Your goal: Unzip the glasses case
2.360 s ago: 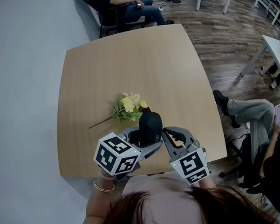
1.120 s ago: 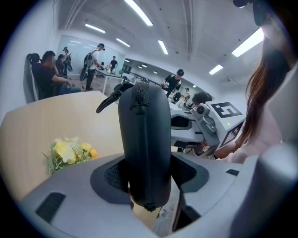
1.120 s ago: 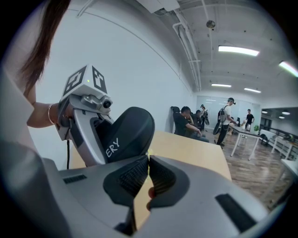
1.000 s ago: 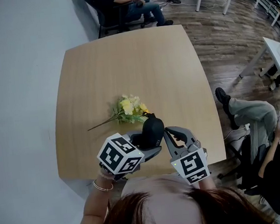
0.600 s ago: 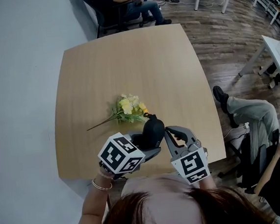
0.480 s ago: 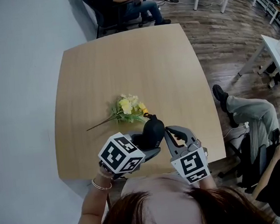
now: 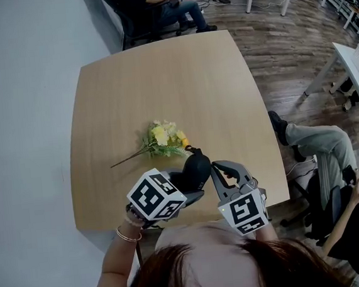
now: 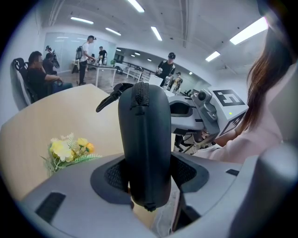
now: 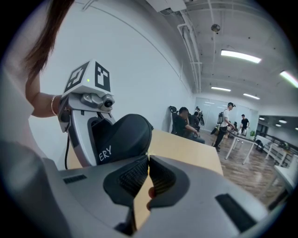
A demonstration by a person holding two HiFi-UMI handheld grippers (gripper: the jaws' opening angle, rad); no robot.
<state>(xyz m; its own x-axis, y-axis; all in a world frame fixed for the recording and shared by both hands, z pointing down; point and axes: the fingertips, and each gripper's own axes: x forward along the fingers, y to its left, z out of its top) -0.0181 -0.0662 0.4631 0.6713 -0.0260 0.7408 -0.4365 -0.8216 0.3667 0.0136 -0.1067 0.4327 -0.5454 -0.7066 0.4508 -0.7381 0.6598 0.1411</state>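
Glasses case [image 8: 144,139] sits clamped in your left gripper [image 8: 148,173]; right gripper [image 9: 148,160], pinched shut at the zip [image 8: 142,96], should pull steadily along the seam.

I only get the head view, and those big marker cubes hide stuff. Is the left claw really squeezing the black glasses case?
Observer: Yes. In the left gripper view the left claw clamps the glasses case from both sides, standing upright.
Operator: Is it unzipped?
Observer: Not along the edge that faces that camera. The zipper there looks shut.
Operator: What's the right claw doing?
Observer: In the right gripper view the right claw is shut, with its tips right at the case's edge. Whether it grips anything there, I can't tell.
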